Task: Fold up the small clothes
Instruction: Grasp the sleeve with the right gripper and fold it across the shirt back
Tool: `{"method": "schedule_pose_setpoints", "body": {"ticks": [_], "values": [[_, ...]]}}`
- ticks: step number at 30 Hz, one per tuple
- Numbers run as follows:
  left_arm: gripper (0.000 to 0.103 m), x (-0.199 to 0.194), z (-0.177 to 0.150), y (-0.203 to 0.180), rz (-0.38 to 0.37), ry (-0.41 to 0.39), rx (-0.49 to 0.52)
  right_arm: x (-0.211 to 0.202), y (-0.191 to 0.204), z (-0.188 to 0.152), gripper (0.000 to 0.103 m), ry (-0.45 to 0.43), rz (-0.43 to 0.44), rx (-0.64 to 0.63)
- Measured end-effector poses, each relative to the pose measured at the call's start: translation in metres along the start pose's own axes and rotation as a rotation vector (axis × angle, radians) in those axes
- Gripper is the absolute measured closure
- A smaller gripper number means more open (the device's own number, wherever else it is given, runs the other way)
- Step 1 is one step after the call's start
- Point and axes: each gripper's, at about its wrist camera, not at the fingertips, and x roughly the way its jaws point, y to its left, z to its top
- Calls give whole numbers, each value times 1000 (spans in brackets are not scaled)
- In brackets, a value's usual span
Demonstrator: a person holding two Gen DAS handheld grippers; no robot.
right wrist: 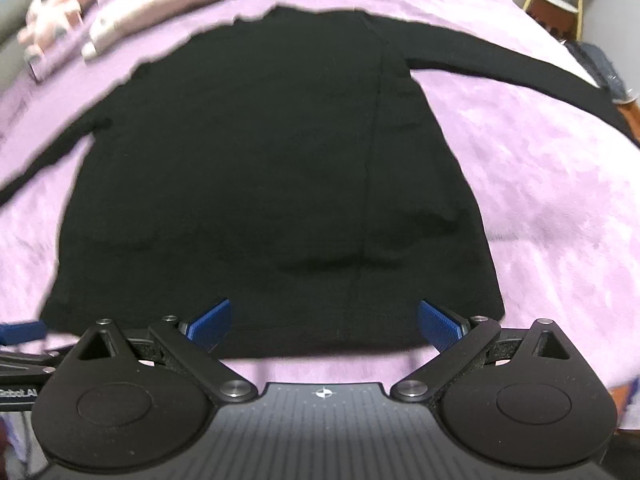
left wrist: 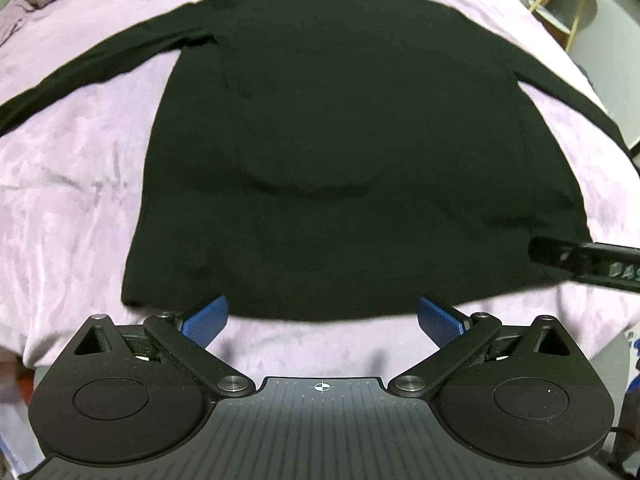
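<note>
Lilac bedspread (left wrist: pixel 80 200), black top (left wrist: pixel 340 140) flat — hem between open tongs (left wrist: pixel 322 322)

Black long-sleeved top (left wrist: pixel 344 152) lies flat on lilac bedspread (left wrist: pixel 72 208), spread full width, unfolded. Hem nearest cameras, neckline at far end. Both sleeves stretched outward and slightly toward near side: left sleeve (left wrist: pixel 92 68) runs to left edge of left wrist view, right sleeve (right wrist: pixel 520 64) reaches toward right bed edge in right wrist view. Fabric plain, dark, mostly smooth; faint lengthwise crease on right part of body, shallow curved wrinkle near lower middle.
</note>
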Motion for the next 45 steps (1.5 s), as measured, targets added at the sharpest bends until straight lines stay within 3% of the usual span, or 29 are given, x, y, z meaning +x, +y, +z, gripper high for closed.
{"method": "schedule_pose_setpoints", "body": {"ticks": [3, 5, 10, 14, 18, 20, 25, 26, 31, 35, 38, 41, 44, 45], "values": [[0, 1, 10, 4, -27, -44, -12, -7, -42, 15, 4, -157, 93, 99], [0, 5, 20, 7, -41, -76, -3, -11, -80, 26, 4, -311, 147, 176], [0, 19, 48, 3, 18, -93, 16, -5, -195, 67, 4, -484, 61, 450], [0, 33, 67, 4, 48, -94, -46, 19, -301, 77, 8, -541, 67, 803], [0, 46, 80, 4, 61, -92, -82, 53, -377, 71, 39, -538, 133, 1117], [0, 49, 82, 4, 59, -90, -95, 64, -392, 63, 50, -574, 143, 1187], [0, 57, 88, 9, 54, -81, -124, 82, -411, 68, 57, -625, 142, 1267], [0, 58, 89, 10, 59, -79, -127, 84, -412, 72, 60, -625, 122, 1260], [0, 62, 91, 17, 79, -68, -139, 88, -416, 91, 93, -603, -6, 1189], [0, 61, 92, 23, 82, -69, -147, 68, -395, 110, 100, -622, -80, 1056], [0, 56, 98, 25, 71, -94, -148, 43, -329, 148, 100, -683, -46, 714], [0, 50, 109, 25, 46, -132, -152, 28, -228, 176, 100, -692, 110, 302], [0, 42, 124, 23, -3, -182, -153, 38, -132, 181, 94, -592, 236, -8], [0, 40, 129, 22, -23, -200, -152, 49, -107, 178, 82, -523, 285, -75]]}}
